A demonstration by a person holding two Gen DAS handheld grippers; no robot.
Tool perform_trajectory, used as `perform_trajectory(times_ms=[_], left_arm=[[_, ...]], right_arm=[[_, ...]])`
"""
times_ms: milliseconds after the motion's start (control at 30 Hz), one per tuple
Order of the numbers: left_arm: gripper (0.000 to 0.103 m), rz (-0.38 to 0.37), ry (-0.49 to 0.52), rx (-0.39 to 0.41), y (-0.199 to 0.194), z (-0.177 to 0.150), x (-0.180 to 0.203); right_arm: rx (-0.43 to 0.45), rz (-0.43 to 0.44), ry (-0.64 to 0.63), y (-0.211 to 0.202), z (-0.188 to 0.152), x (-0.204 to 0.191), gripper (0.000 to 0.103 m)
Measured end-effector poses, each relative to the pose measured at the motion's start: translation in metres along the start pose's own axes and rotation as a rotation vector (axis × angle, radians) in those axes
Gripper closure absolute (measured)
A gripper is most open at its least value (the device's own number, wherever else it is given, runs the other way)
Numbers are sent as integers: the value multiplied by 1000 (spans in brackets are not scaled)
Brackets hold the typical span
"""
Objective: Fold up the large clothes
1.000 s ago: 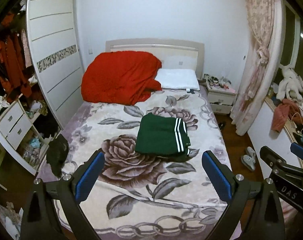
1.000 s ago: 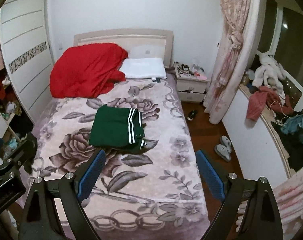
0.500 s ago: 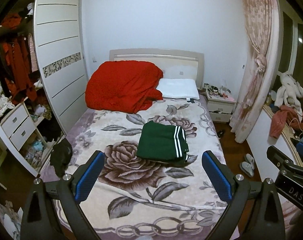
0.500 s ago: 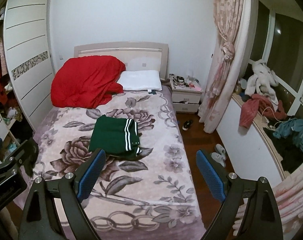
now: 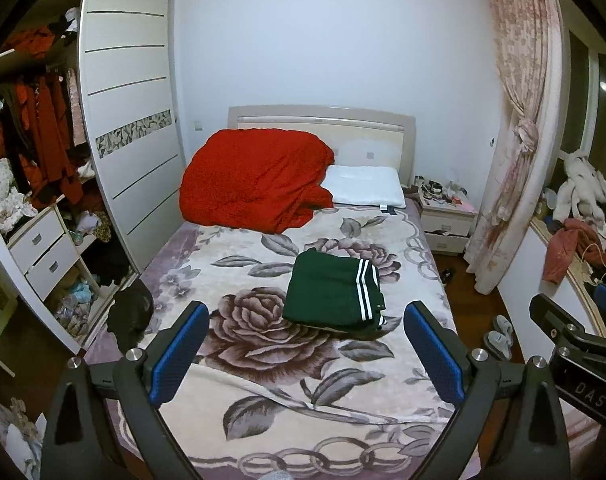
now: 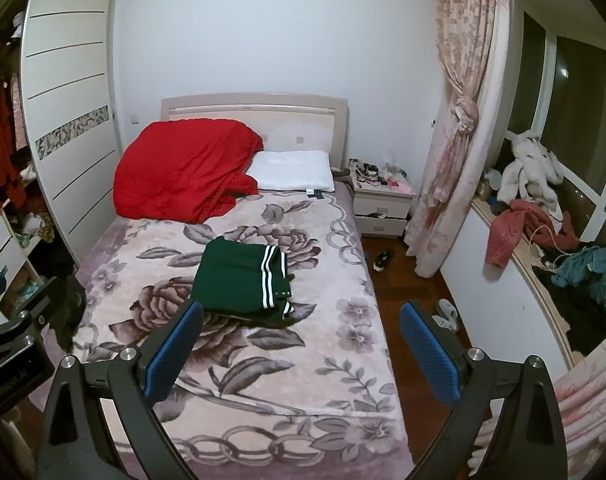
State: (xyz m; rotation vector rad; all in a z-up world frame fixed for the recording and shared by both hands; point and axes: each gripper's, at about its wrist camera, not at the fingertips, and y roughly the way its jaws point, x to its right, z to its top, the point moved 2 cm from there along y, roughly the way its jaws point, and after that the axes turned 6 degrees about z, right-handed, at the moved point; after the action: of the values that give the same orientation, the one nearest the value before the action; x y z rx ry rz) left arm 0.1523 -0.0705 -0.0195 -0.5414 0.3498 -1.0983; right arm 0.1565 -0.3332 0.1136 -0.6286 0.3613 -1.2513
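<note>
- My left gripper [image 5: 305, 354] has its blue-padded jaws spread wide with nothing between them; it hangs in the air above the near end of the bed.
- My right gripper [image 6: 301, 354] is the same: jaws wide apart, empty, held high and clear of the bedding.
- Past both sets of fingers lies the pale plush blanket printed with large mauve roses and grey leaves [image 5: 263, 360], covering the bed from near edge to far.
- On it, about mid-bed and a little right of centre, sits the dark green garment with white side stripes [image 5: 333, 294], already in a compact, squared bundle with the stripes along its right edge. Neither gripper touches it.
- Farther off, a crumpled red quilt [image 5: 255, 184] is heaped at the far left against the headboard, with a white pillow [image 5: 367, 190] just to its right.
- A black garment [image 5: 129, 314] hangs over the left edge of the bed, near the open wardrobe.
- I judge the folding of the green piece finished, or as good as, and this moment a pause between items.
- The next move would call for lowering both grippers, either to square up the loose lower layer showing at the bundle's near right corner or to reach left for the black garment and spread it flat.
</note>
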Motion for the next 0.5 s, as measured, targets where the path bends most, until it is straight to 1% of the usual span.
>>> perform_trajectory(times_ms=[500], left_arm=[[3,-8,9,15,-9,2,-7]], right_arm=[[2,8,1,-2,3,-1,2]])
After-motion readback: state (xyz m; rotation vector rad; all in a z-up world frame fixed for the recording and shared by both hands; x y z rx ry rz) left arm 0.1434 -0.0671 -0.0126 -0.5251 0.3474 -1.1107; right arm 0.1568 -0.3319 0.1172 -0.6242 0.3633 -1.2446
